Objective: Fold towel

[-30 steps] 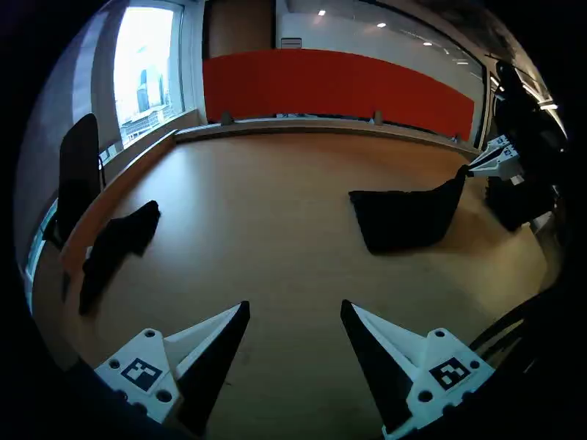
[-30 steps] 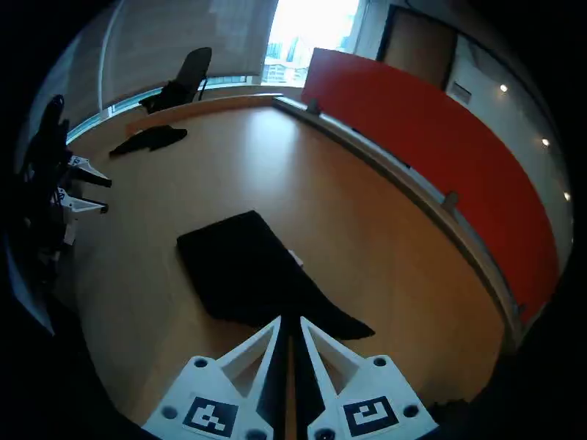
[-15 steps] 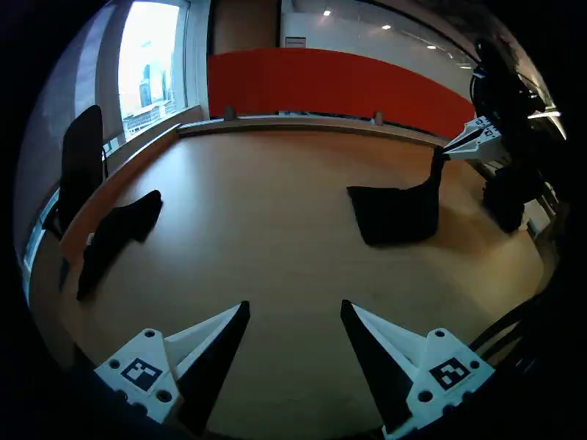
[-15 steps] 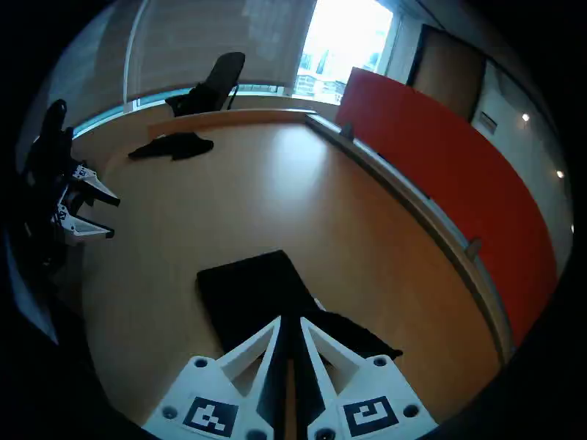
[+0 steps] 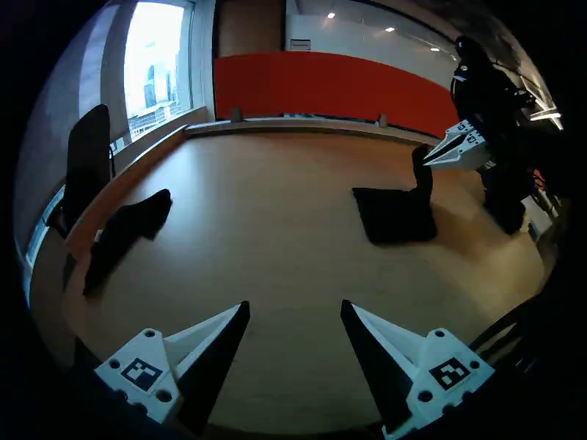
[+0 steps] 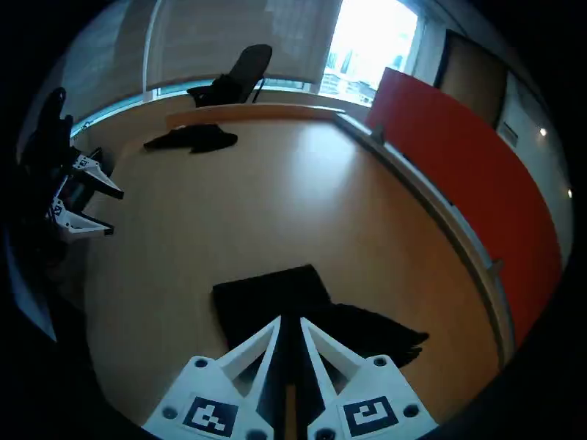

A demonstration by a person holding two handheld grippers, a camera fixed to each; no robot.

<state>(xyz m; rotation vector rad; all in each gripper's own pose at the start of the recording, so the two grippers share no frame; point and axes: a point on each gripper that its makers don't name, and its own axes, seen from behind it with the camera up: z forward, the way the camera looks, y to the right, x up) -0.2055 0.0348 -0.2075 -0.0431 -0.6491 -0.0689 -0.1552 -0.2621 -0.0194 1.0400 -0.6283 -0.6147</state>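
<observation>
Right gripper (image 6: 290, 320) clamps the black towel (image 6: 268, 293), corner lifted — left gripper (image 5: 293, 305) gapes, well apart.

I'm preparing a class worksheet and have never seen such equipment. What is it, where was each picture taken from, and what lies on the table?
A person holds a two-fingered claw in each hand; a camera rides on each, looking along its fingers. The left gripper view shows the left claw open and empty over the wooden table. The right gripper view shows the right claw shut on a black towel, holding one corner up. Another dark cloth lies farther off.
</observation>
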